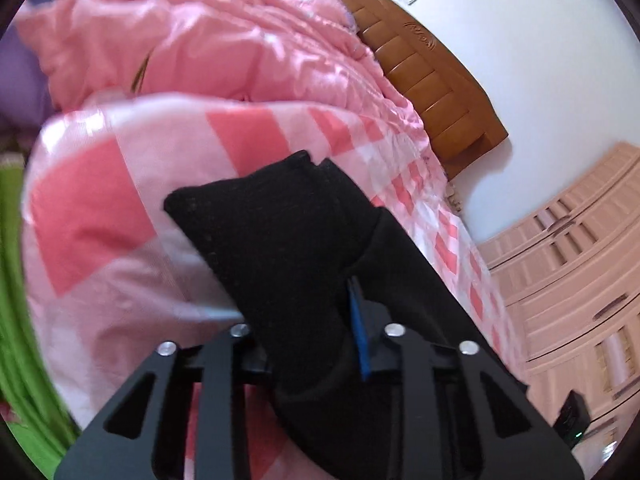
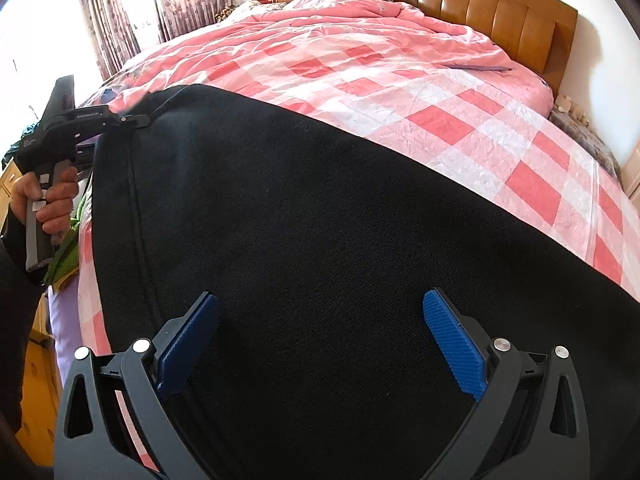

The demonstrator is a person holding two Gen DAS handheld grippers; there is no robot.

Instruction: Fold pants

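Pants (image 2: pixel 320 220) lie spread black across the checked bedspread (image 2: pixel 460 120), one corner bunched between the narrowed jaws of the left gripper (image 1: pixel 304 320), likely pinched to lift for a fold, while the right gripper (image 2: pixel 320 340) hovers wide open above the cloth.

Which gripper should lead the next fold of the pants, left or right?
Left. The left gripper is already shut on a bunched corner of the black pants, so it can probably carry that edge over. The right gripper hangs open above the flat cloth, gripping nothing.
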